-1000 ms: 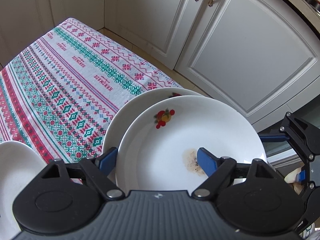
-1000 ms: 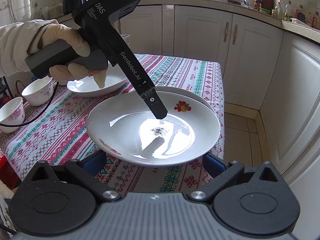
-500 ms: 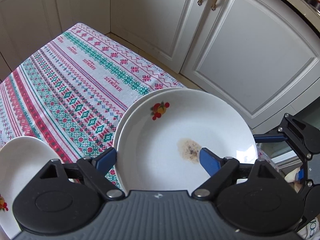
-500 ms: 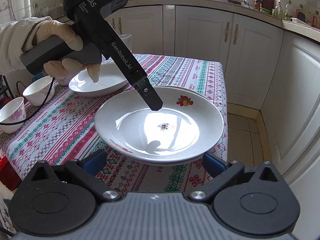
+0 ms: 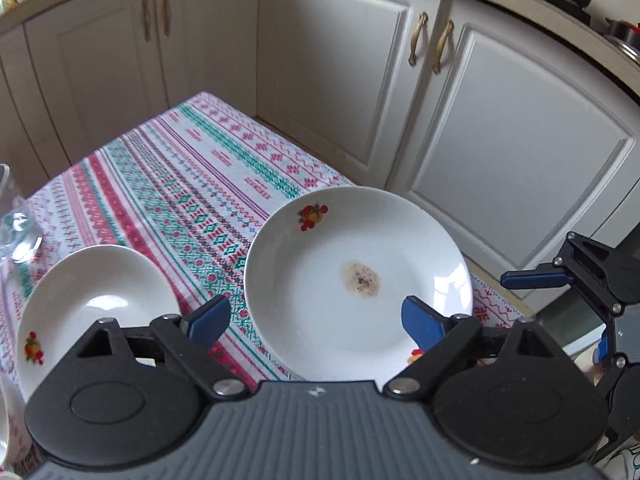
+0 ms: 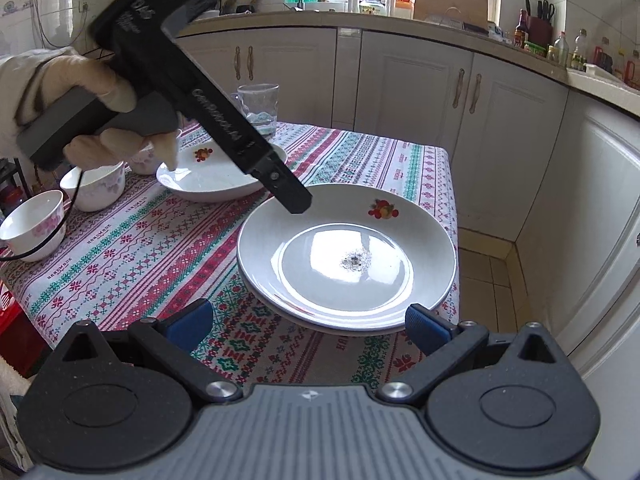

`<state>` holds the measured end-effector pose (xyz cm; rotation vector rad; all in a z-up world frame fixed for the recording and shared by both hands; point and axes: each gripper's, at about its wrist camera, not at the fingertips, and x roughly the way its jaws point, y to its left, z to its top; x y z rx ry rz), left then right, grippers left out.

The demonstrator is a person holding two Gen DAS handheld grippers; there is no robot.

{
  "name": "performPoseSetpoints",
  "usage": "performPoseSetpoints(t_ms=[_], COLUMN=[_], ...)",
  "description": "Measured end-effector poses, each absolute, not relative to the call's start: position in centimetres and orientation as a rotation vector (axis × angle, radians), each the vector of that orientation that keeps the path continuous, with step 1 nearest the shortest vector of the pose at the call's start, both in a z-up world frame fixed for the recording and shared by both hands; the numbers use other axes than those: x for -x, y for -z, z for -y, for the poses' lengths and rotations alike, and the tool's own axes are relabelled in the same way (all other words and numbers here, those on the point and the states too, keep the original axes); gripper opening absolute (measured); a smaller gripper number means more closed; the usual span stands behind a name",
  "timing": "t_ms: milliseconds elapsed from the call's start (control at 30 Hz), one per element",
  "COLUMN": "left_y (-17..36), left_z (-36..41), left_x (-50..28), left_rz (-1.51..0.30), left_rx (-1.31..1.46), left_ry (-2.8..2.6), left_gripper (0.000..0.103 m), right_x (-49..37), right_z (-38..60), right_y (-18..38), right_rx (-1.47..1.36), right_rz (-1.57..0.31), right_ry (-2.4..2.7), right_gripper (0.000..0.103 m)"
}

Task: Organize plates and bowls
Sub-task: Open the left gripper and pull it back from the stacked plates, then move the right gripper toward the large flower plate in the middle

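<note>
A white plate with a fruit print and a brown stain (image 5: 360, 280) lies on top of a second plate (image 6: 280, 312) at the table's corner. Only the lower plate's rim shows. My left gripper (image 5: 314, 320) hangs over the top plate's near rim, its jaws opening with nothing between them. The right wrist view shows the left gripper (image 6: 296, 202) in a gloved hand (image 6: 100, 88), above the stained plate's (image 6: 348, 256) left rim. My right gripper (image 6: 308, 324) stands open just short of the stack. Another fruit-print plate (image 5: 92, 296) lies apart, further along the table.
The patterned tablecloth (image 5: 180, 200) covers the table, whose edge runs close beside the stack. Two floral bowls (image 6: 96, 184) (image 6: 32, 224) and a glass (image 6: 260, 108) stand at the far left. White cabinet doors (image 5: 500, 152) surround the table.
The stained plate, held tilted by my left gripper, has come down onto the lower plate. The left gripper has let go, widened, and drawn up and back. The right gripper has stayed put.
</note>
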<state>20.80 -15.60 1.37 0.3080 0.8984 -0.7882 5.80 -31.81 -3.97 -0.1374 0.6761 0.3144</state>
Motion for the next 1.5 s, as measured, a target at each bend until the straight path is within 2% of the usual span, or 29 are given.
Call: performPoseSetpoints(t_ms=[233, 400, 600, 967, 1500], left_y=[-2.2, -0.3, 3.3, 7.9, 8.6], left_z=[11.8, 9.0, 7.4, 6.1, 5.8], left_x=[-15.9, -13.7, -13.9, -16.9, -19.0], left_rz=[-0.745, -0.648, -0.674, -0.807, -0.739], left_rx=[-0.255, -0.196, -0.149, -0.037, -0.037], left_ry=[0.624, 0.398, 0.174, 0.167, 0.099], left_gripper=[0.097, 0.099, 0.099, 0.100, 0.103], right_x=[-4.1, -3.4, -3.3, -6.7, -16.9], right_z=[31.0, 30.5, 29.8, 29.3, 27.5], right_y=[3.2, 2.9, 2.5, 1.3, -0.9], right_rx=[0.136, 0.143, 0.179, 0.291, 0.417], right_rz=[-0.634, -0.619, -0.620, -0.675, -0.722], right_ry=[-0.323, -0.338, -0.368, -0.416, -0.597], right_gripper=[0.103, 0.103, 0.103, 0.103, 0.103])
